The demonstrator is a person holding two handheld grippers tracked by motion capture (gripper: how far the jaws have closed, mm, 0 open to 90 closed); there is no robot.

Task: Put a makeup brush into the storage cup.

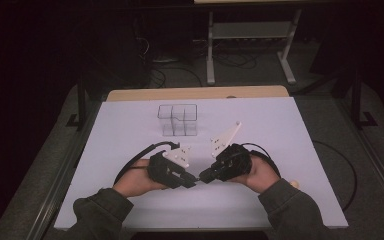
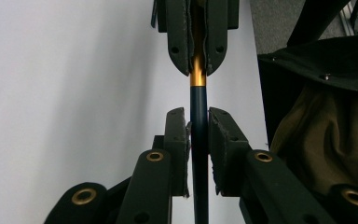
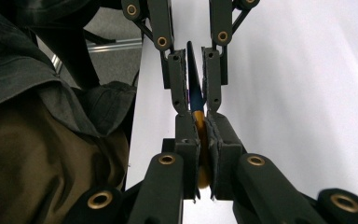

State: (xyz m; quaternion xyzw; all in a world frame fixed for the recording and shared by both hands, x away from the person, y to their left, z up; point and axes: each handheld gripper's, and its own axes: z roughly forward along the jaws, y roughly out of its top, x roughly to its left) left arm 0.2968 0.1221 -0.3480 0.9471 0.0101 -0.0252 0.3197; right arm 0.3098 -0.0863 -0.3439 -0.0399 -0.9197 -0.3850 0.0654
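White table sheet (image 1: 280, 150), clear box (image 1: 178, 120) near far edge, dark room.

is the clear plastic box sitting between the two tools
No, the clear box stands farther back on the white table, apart from both tools, which meet near the person's edge.

A slim pen (image 2: 199, 116) is the thing in hand: a long, round barrel in dark navy blue that runs into a short gold-coloured section (image 2: 197, 72) at one end. It stretches straight between the left tool (image 1: 194, 181) and the right tool (image 1: 203, 177), the blue part lying between the left tool's pads, the gold end clamped in the right one. In the right gripper view the gold part (image 3: 200, 128) sits low between the near pads and the blue part narrows away beyond. It hangs just above the pale worktop (image 1: 290, 150), near the person's edge, roughly level.
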